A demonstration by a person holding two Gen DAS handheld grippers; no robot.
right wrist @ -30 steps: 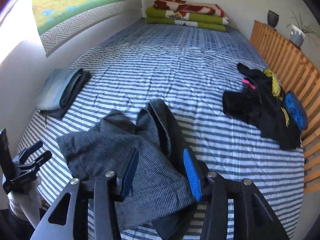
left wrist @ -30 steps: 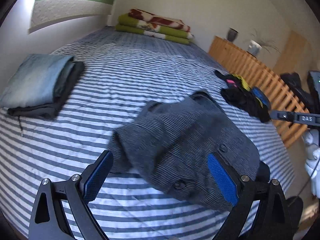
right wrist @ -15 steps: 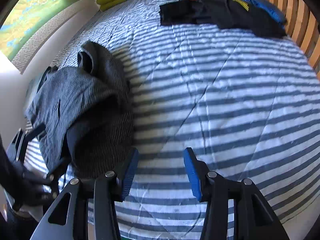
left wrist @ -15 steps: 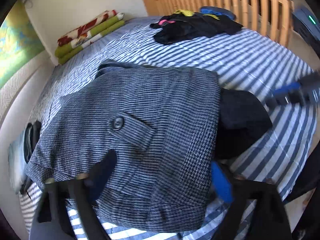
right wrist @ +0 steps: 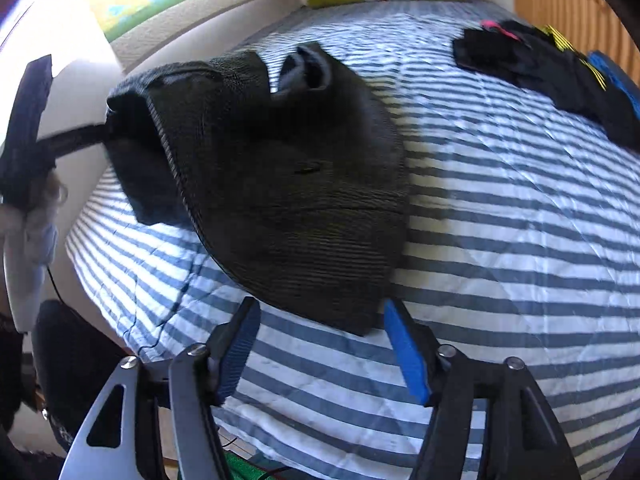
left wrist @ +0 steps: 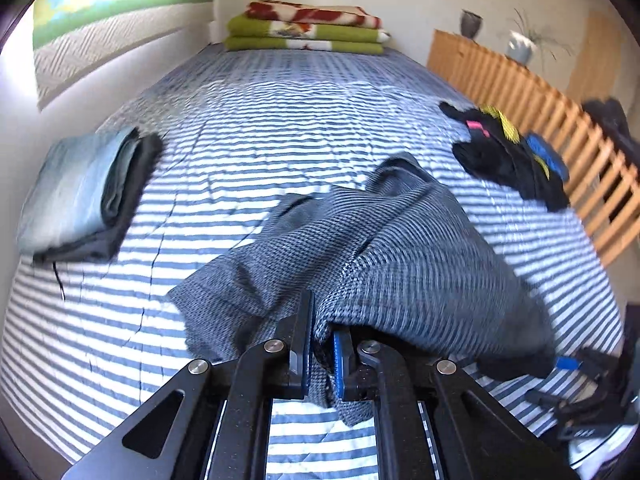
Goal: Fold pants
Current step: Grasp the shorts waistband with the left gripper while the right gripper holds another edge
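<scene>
Grey checked pants [left wrist: 400, 256] lie bunched on the striped bed [left wrist: 280, 128]. My left gripper [left wrist: 322, 350] is shut on a fold of their near edge, lifting it off the sheet. In the right wrist view the same pants [right wrist: 288, 184] look dark and hang partly raised, held at their upper left by the left gripper [right wrist: 110, 128]. My right gripper [right wrist: 316, 340] stands open just below the pants' lower corner, with nothing between its blue pads [right wrist: 406, 352]. It shows blurred at the lower right of the left wrist view, as the right gripper [left wrist: 572, 376].
Folded blue and dark garments [left wrist: 84, 196] are stacked at the bed's left edge. A black heap of clothes [left wrist: 508, 156] lies at the right by the wooden slatted rail [left wrist: 560, 112]. Folded green and red blankets [left wrist: 308, 28] sit at the far end. Striped sheet [right wrist: 520, 220] lies bare on the right.
My left gripper was open over the pants, then shut on their edge and lifted it. My right gripper moved from over the pants to below their lower corner, staying open.
</scene>
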